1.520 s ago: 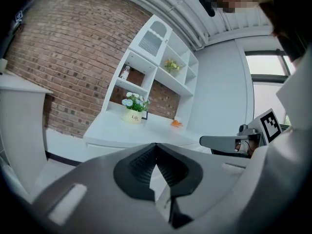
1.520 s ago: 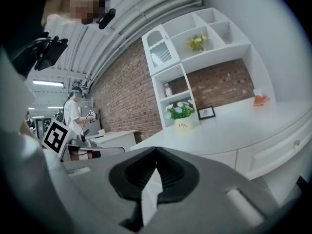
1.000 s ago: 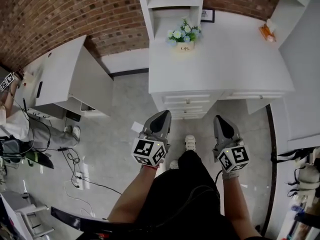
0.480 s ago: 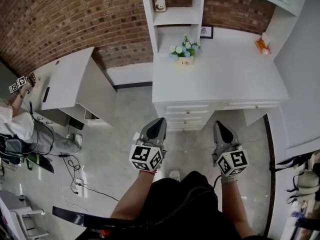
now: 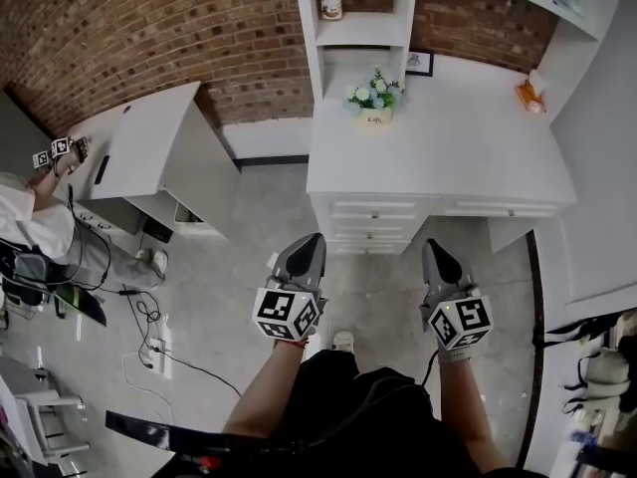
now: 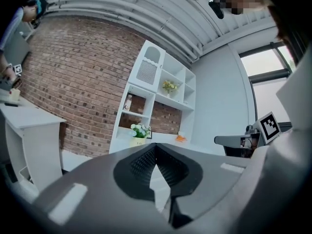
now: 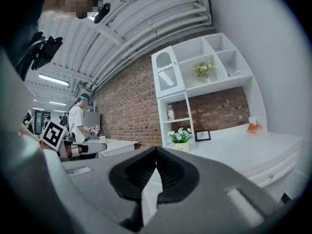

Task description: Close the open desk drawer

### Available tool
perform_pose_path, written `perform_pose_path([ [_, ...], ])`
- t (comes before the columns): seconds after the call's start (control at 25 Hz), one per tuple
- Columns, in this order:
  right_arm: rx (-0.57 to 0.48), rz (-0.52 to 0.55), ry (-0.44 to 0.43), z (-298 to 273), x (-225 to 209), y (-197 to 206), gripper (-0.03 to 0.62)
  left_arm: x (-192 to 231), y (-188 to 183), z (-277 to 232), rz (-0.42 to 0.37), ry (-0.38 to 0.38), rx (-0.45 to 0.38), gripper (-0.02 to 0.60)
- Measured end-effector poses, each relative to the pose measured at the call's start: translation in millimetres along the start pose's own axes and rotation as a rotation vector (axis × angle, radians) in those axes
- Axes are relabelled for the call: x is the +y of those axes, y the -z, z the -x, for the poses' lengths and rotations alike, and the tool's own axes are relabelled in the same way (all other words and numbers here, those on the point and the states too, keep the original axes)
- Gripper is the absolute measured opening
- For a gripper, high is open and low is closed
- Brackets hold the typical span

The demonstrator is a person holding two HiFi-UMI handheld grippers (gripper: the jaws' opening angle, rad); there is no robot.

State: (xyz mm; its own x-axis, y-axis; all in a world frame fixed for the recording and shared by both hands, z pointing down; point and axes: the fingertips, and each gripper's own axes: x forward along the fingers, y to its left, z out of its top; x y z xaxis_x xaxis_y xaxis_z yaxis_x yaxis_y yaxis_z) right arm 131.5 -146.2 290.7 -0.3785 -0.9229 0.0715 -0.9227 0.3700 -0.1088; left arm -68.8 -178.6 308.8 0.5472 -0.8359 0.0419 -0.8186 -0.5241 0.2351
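The white desk (image 5: 438, 157) stands ahead of me against the brick wall. Its stack of drawers (image 5: 373, 222) sits under the left part of the top. The drawer fronts look about flush, and I cannot tell whether any stands out. My left gripper (image 5: 311, 239) is held in the air short of the drawers, jaws shut on nothing. My right gripper (image 5: 435, 245) hovers level with it to the right, also shut and empty. In the left gripper view the left gripper (image 6: 156, 147) points toward the desk, and in the right gripper view so does the right gripper (image 7: 156, 150).
A flower pot (image 5: 374, 96), a small picture frame (image 5: 419, 63) and an orange object (image 5: 530, 96) sit on the desk top, below a white shelf unit (image 5: 363, 28). A second white desk (image 5: 149, 147) stands at the left, with a person (image 5: 30, 217) and floor cables (image 5: 149, 327) beside it.
The head view has tilted up, showing more of the shelf and the left desk. Both grippers stay shut, side by side in front of the drawers. My shoes have slid lower in the picture.
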Motion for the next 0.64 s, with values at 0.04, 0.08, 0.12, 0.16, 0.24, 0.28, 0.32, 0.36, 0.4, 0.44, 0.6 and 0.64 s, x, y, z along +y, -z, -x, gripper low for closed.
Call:
perform_pose_path([
  [0.04, 0.010, -0.003, -0.001, 5, 1, 2, 0.000, -2, 1, 4, 0.004, -0.006, 0.003, 0.002],
  [0.08, 0.018, -0.006, -0.001, 10, 1, 3, 0.000, -5, 1, 8, 0.006, -0.011, 0.005, 0.002],
  [0.12, 0.023, -0.009, 0.001, 15, 0, 3, 0.000, -8, 1, 11, 0.006, -0.014, 0.006, 0.002],
  [0.16, 0.026, -0.010, 0.003, 20, -1, 3, 0.000, -11, 1, 14, 0.002, -0.015, 0.006, 0.002],
  [0.24, 0.028, -0.009, 0.005, 31, -2, 2, 0.000, -18, 0, 20, -0.007, -0.017, 0.007, 0.002],
  [0.28, 0.027, -0.009, 0.005, 36, -2, 1, 0.000, -21, 0, 23, -0.007, -0.020, 0.006, 0.002],
  [0.32, 0.026, -0.008, 0.004, 42, -2, 1, 0.000, -25, 0, 26, -0.003, -0.022, 0.004, 0.002],
  [0.36, 0.023, -0.008, 0.002, 48, -1, 0, 0.000, -28, 0, 29, 0.003, -0.024, 0.002, 0.002],
  [0.4, 0.019, -0.008, -0.001, 53, 0, -1, 0.000, -33, 0, 32, 0.008, -0.023, 0.000, 0.002],
  [0.44, 0.014, -0.009, -0.004, 59, 1, -2, 0.000, -37, -1, 36, 0.008, -0.021, -0.001, 0.002],
  [0.6, -0.004, -0.009, -0.006, 78, 5, -8, 0.000, -56, -1, 50, -0.004, -0.006, 0.005, 0.002],
  [0.64, -0.008, -0.009, -0.007, 83, 6, -9, 0.000, -60, 0, 54, -0.007, -0.002, 0.008, 0.002],
])
